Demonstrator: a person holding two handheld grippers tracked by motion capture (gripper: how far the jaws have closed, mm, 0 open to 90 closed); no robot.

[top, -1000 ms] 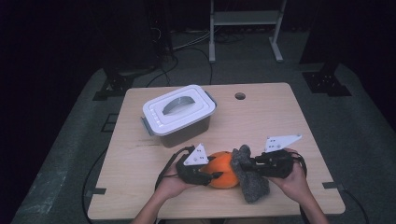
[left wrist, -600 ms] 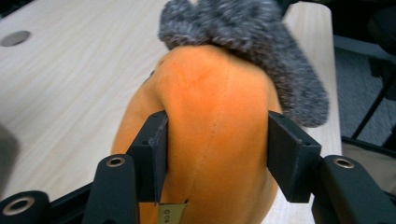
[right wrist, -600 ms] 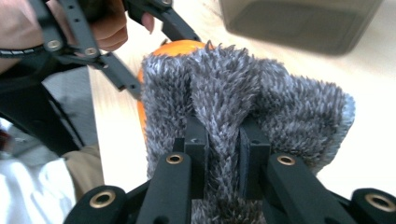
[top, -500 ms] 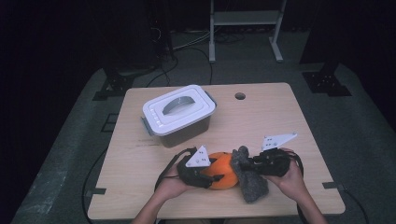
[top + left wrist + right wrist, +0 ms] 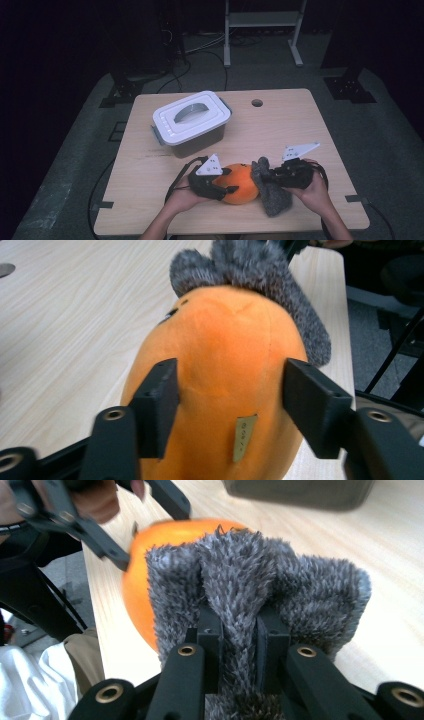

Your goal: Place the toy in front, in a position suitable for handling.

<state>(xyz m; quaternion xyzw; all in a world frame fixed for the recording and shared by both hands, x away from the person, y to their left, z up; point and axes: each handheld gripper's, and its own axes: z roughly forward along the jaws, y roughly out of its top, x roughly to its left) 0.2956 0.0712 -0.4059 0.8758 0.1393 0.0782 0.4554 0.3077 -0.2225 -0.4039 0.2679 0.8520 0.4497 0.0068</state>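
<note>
Two grippers work one plush toy at the near edge of the wooden table (image 5: 300,130). The toy is an orange ball (image 5: 242,182) with a grey fuzzy part (image 5: 270,192) joined to its right side, and it lies between the person's two hands, well in front of the lidded white box (image 5: 191,121).

The left gripper (image 5: 227,184) sits at the left side of the orange body. In the left gripper view its two black jaws flank the orange plush (image 5: 225,370). They have just been opening. The left pad sits against the fabric, while the right pad stands just off it, so the toy lies between them without being squeezed.

The right gripper (image 5: 270,176) is clamped on the grey fuzzy part. In the right gripper view the jaws pinch a fold of the grey fur (image 5: 240,605) tightly between them.

Compared with a second ago, the right gripper with its grey plate (image 5: 300,150) sits slightly lower, and the grey part hangs a little nearer the front edge. The orange body, the box and the left hand (image 5: 182,197) lie as before.
</note>
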